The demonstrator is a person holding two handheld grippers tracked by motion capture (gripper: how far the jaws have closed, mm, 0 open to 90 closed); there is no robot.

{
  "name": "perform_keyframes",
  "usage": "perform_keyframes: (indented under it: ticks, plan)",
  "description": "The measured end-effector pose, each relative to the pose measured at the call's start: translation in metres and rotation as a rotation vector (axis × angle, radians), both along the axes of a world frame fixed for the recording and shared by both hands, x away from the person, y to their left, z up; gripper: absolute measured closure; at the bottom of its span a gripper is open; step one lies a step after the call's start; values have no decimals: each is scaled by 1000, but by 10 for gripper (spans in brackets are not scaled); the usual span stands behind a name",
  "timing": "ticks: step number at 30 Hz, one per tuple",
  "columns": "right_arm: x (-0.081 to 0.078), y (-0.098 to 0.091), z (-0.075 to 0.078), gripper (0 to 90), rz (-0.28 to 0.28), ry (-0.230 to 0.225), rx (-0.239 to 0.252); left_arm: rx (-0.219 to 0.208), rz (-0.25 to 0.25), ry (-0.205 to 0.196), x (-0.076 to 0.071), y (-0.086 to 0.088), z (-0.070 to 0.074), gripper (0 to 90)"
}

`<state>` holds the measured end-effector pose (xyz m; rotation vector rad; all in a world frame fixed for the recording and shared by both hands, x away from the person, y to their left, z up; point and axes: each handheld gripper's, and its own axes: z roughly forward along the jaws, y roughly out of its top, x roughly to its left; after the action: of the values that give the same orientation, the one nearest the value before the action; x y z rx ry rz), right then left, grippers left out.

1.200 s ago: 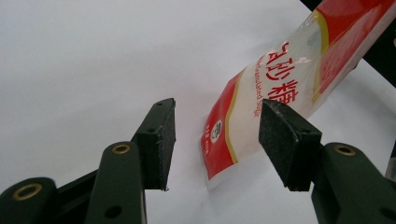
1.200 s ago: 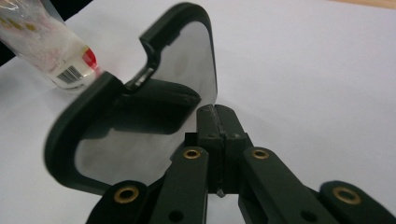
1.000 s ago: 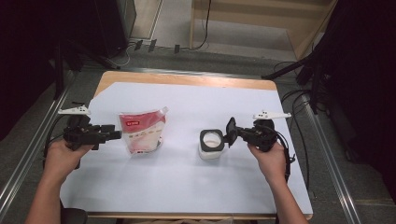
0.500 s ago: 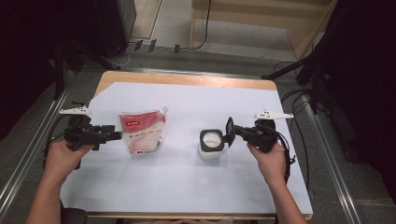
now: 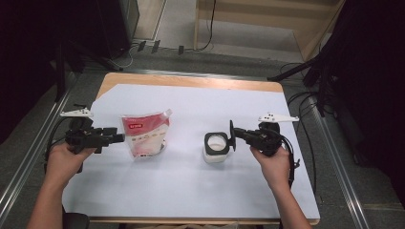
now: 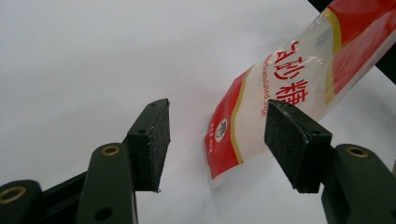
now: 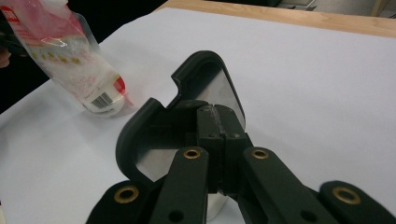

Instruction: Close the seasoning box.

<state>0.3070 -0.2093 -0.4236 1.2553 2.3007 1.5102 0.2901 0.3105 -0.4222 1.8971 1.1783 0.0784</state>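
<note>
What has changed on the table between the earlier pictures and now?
The right hand-held gripper has lifted the black lid off the white container and tipped it upright beside the rim, jaws clamped on it. The left hand-held gripper has just been opening its jaws; they do not press on the sugar pouch. Pouch and container stayed in place.

This looks like a lab or a recording studio set up for data capture, not a home. A wooden desk (image 5: 191, 81) stands covered with a plain white sheet (image 5: 191, 191), metal rails (image 5: 33, 143) run along both sides, and black cables (image 5: 305, 105) trail over the grey floor. Dark stands (image 5: 315, 71) and black drapes close in around it, with a pale wooden frame (image 5: 267, 19) behind.
</note>
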Motion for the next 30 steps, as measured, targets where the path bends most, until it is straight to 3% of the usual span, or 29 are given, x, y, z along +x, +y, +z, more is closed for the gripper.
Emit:
perform_keyframes:
  ticks: [30]
  plan:
    - [1,26,-16,900,80,60,-92,0,-6,15,0,-1,-1,413]
